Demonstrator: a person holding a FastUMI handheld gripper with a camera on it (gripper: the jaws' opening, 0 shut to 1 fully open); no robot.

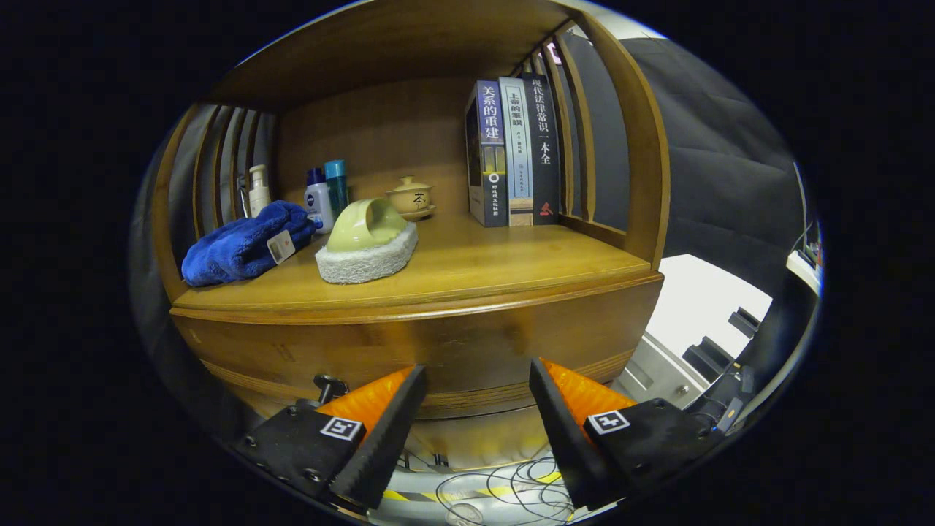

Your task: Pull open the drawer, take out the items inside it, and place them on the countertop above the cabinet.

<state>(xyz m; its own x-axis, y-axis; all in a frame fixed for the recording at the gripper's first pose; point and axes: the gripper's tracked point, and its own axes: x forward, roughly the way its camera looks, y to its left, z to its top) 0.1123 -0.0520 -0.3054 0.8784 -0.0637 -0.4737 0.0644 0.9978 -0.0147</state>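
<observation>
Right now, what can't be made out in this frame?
- Drawer front, gripper view: whether it is open; its contents are hidden behind the wood.
- Dark knob: partly hidden behind one finger.
- Small bottles: partly hidden by the blue towel.
- Gripper: jaws open, holding nothing.

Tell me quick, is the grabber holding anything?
Gripper: open, holding nothing, fingers spread in front of the drawer front.

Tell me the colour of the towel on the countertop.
Blue towel, gripper view; gripper open.

Wooden countertop (467,274), blue towel (241,245), sponge brush (367,248), bottles (321,193), lidded cup (410,197), upright books (511,153)
</observation>
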